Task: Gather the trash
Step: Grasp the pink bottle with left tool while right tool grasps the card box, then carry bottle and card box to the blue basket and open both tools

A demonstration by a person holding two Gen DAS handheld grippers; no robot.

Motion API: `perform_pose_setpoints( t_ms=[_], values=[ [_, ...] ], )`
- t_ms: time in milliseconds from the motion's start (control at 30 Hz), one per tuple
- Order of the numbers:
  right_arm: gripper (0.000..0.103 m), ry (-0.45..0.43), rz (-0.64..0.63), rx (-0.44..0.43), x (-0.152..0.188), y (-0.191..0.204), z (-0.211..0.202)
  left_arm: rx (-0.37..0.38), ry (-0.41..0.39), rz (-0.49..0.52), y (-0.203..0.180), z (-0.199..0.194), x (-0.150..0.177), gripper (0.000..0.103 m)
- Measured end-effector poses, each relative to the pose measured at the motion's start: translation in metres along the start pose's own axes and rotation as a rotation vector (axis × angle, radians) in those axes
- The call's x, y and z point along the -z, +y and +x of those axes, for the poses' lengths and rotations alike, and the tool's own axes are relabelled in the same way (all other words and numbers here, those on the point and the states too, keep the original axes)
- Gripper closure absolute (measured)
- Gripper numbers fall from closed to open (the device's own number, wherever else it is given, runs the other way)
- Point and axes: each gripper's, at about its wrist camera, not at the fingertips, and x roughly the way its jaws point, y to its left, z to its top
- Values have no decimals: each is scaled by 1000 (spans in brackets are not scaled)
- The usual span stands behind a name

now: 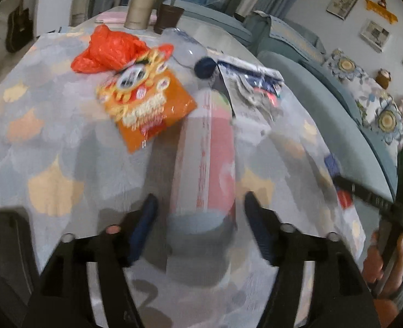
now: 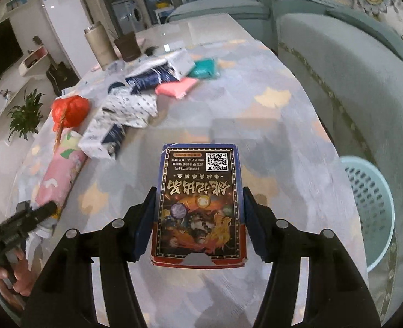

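Left wrist view: the left gripper [image 1: 198, 213] points across a table [image 1: 51, 136] under a patterned cloth, its tongs wide apart on either side of a pink and white packet [image 1: 209, 153] lying lengthwise between them. The picture is blurred, so I cannot tell whether the fingertips touch the packet. It looks lined up for a pinch across its narrow width. At 11 o'clock lie an orange snack bag [image 1: 144, 101] and, beyond it, a crumpled red plastic bag [image 1: 106, 49]. At 1 o'clock is a torn blue and white wrapper [image 1: 253, 87].

Right wrist view: the right gripper [image 2: 200, 216] has its tongs closed onto the long sides of a dark printed box [image 2: 198, 205], holding it flat and level above the cloth. A pale blue basket [image 2: 370, 205] stands beside the table at 3 o'clock, likely where the box belongs. More wrappers [image 2: 125, 114] lie at 10 o'clock, with a pink pouch [image 2: 177, 88] and a teal pouch [image 2: 204, 68] near 12.
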Motion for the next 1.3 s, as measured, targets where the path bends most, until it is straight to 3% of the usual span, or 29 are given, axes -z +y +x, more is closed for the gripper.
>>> perform_pose_setpoints(
  t_ms=[100, 167, 233, 300, 333, 433, 500, 567, 767, 1000, 1067, 1133, 1200, 1300],
  values=[
    [47, -1, 7, 8, 5, -9, -2, 6, 11, 0, 0, 11, -19, 36],
    [47, -10, 15, 10, 5, -15, -6, -25, 65, 9, -2, 26, -29, 37],
    [47, -18, 29, 6, 4, -21, -10, -70, 88, 29, -6, 36, -36, 45],
    [47, -26, 37, 2, 4, -26, -13, -40, 102, 12, -8, 38, -40, 55],
    [47, -30, 40, 0, 4, -27, -14, -39, 101, -4, -7, 38, -40, 56],
    [47, -53, 58, -23, 3, -33, -22, -65, 58, 23, -15, 28, -37, 56],
    [47, -63, 104, -65, 2, -43, -30, -9, -21, 39, -29, 7, -36, 56],
    [47, -86, 128, -72, 0, -52, -40, 68, -115, 71, -53, -19, -37, 56],
    [47, -188, 212, -82, 0, -88, -80, 178, -177, 181, -139, -38, -55, 56],
    [47, -295, 294, 1, 6, -150, -126, 305, -126, 323, -252, -5, -53, 56],
    [47, -306, 324, 33, 10, -170, -130, 310, -102, 370, -280, 11, -45, 56],
    [47, -299, 366, 71, 16, -190, -132, 286, -76, 419, -304, 29, -37, 56],
    [47, -261, 423, 132, 24, -215, -127, 310, -35, 447, -327, 49, -26, 56],
    [47, -218, 503, 150, 38, -248, -112, 341, 12, 459, -348, 74, -16, 56]
  ],
)
